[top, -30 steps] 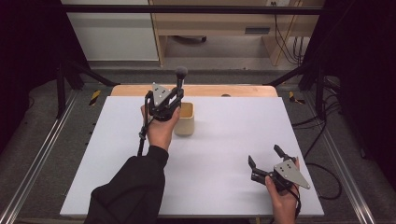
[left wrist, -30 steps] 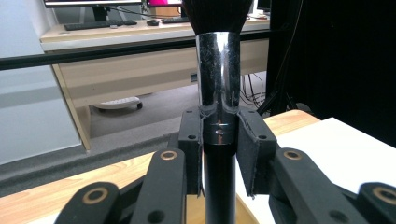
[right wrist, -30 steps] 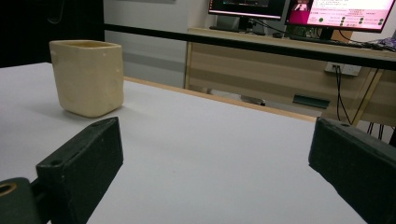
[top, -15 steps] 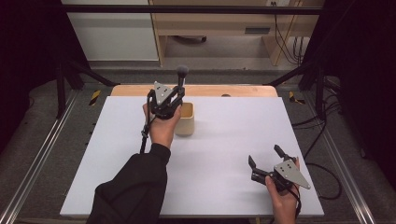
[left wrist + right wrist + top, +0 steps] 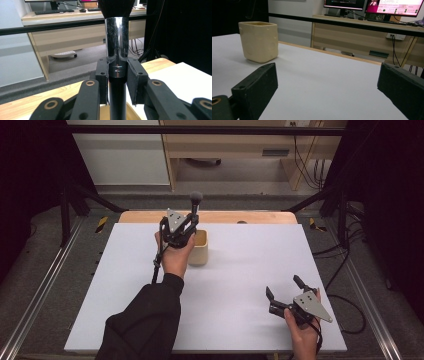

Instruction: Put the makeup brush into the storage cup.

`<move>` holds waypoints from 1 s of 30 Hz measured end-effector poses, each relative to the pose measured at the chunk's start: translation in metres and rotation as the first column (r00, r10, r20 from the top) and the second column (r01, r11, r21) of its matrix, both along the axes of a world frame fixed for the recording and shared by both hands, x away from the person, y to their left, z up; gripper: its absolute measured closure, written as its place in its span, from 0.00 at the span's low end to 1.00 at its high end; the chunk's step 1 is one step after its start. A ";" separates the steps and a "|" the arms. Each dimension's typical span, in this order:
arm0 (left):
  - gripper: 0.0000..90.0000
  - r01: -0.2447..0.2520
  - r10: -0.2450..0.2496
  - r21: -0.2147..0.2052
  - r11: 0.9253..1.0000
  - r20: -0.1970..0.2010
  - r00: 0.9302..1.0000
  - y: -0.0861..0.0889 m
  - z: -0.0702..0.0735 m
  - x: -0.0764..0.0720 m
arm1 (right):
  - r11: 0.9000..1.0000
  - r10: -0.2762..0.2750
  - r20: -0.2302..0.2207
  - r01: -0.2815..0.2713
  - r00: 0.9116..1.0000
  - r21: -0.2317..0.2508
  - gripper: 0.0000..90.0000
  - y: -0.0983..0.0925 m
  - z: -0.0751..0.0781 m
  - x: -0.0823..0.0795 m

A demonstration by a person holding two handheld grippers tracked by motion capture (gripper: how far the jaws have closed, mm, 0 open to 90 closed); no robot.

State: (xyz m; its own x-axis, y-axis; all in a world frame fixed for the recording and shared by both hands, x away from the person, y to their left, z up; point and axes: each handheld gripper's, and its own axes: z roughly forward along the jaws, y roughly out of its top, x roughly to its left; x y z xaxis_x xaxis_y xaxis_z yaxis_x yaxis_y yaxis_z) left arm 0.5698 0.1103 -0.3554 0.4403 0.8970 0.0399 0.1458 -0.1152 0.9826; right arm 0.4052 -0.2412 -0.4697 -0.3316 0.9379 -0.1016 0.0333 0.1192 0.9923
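**Black brush pinched upright over cream cup**

Black jaws of the left gripper (image 5: 186,227) were pressed onto a makeup brush (image 5: 195,207), w/ pads clamped on either side of the handle just below the shiny metal collar. In the left gripper view the brush (image 5: 117,50) ran straight up the middle of the frame, dark handle at the bottom, chrome collar above the pads, dark bristles cut off by the top edge. Brush stood upright.

In the high view, gripper & brush sat upper centre-left of the frame, bristle head poking above the gripper near the far wooden edge of the table (image 5: 240,217). Directly beside it, touching or nearly so, was a cream cup (image 5: 199,248) on the white mat (image 5: 250,270); the brush's lower end was over or inside the cup's mouth, couldn't tell how deep. Cup rim showed as a yellowish strip at the bottom of the left gripper view.

Right gripper (image 5: 286,292) sat lower right of the high view, resting low on the mat, well apart from the cup. Its jaws were spread wide w/ nothing between them. In the right gripper view the cup (image 5: 259,45) stood upper left, upright, on the mat (image 5: 324,82), w/ a desk & monitors (image 5: 374,6) in the background.
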 end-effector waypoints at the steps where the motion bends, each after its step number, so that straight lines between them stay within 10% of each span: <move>1: 0.81 0.000 0.000 0.000 1.000 0.000 1.000 0.000 0.000 0.000 | 1.000 0.000 0.000 0.000 1.000 -0.001 0.03 0.000 0.000 0.000; 30: 0.81 0.000 0.000 0.017 1.000 -0.007 1.000 -0.006 -0.013 0.002 | 1.000 0.001 0.002 -0.001 1.000 0.000 0.04 0.000 0.000 0.000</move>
